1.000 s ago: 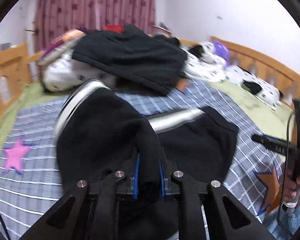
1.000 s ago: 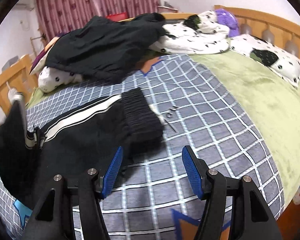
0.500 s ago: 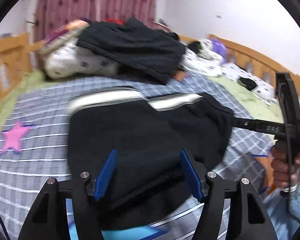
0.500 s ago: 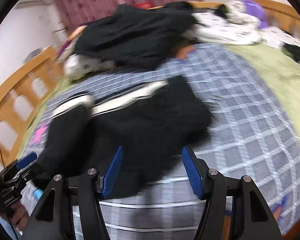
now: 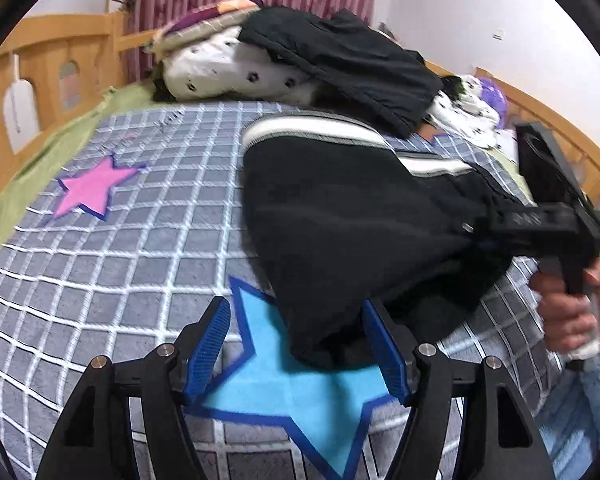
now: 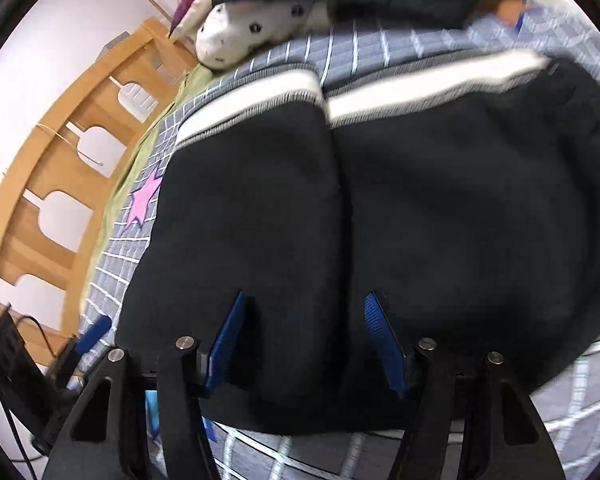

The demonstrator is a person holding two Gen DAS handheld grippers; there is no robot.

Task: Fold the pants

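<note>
The grey checked bedspread point(image 5: 100, 248) covers the bed, with open cloth to the left of the garment, around the pink star point(image 5: 90, 192). A wooden rail point(image 6: 60, 184) bounds the left side. A heap of dark clothing and spotted bedding point(image 5: 300, 64) lies at the far end. The black pants point(image 5: 352, 216), white-striped, lie folded at centre right. Left gripper point(image 5: 296, 344): jaws wide, holding nothing, over the pants' near edge and the blue star point(image 5: 300, 396). Right gripper point(image 6: 304, 340): jaws wide, low over the black cloth, contact uncertain.
</note>
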